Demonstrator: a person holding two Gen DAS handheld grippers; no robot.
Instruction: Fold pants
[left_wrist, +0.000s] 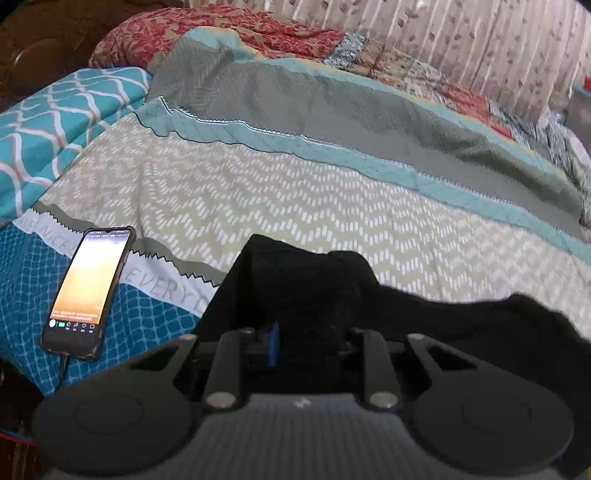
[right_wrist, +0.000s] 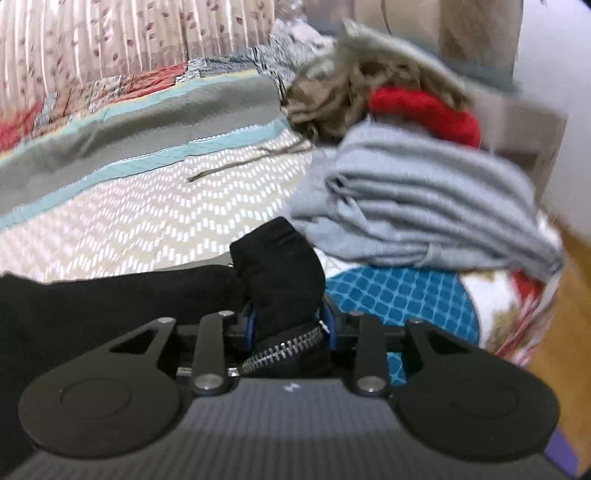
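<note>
The black pants (left_wrist: 332, 291) lie low in the middle of the frame on the patterned bedspread (left_wrist: 295, 192). The left gripper (left_wrist: 306, 332) is squeezed tight on a bunch of the black cloth. In the other view, the right gripper (right_wrist: 288, 325) pinches the pants (right_wrist: 277, 269) too, near a silver zipper (right_wrist: 280, 347). A lit phone (left_wrist: 88, 291) rests at the lower left. Folded grey clothes (right_wrist: 424, 214) sit at the right, with something red (right_wrist: 424, 110) above them.
</note>
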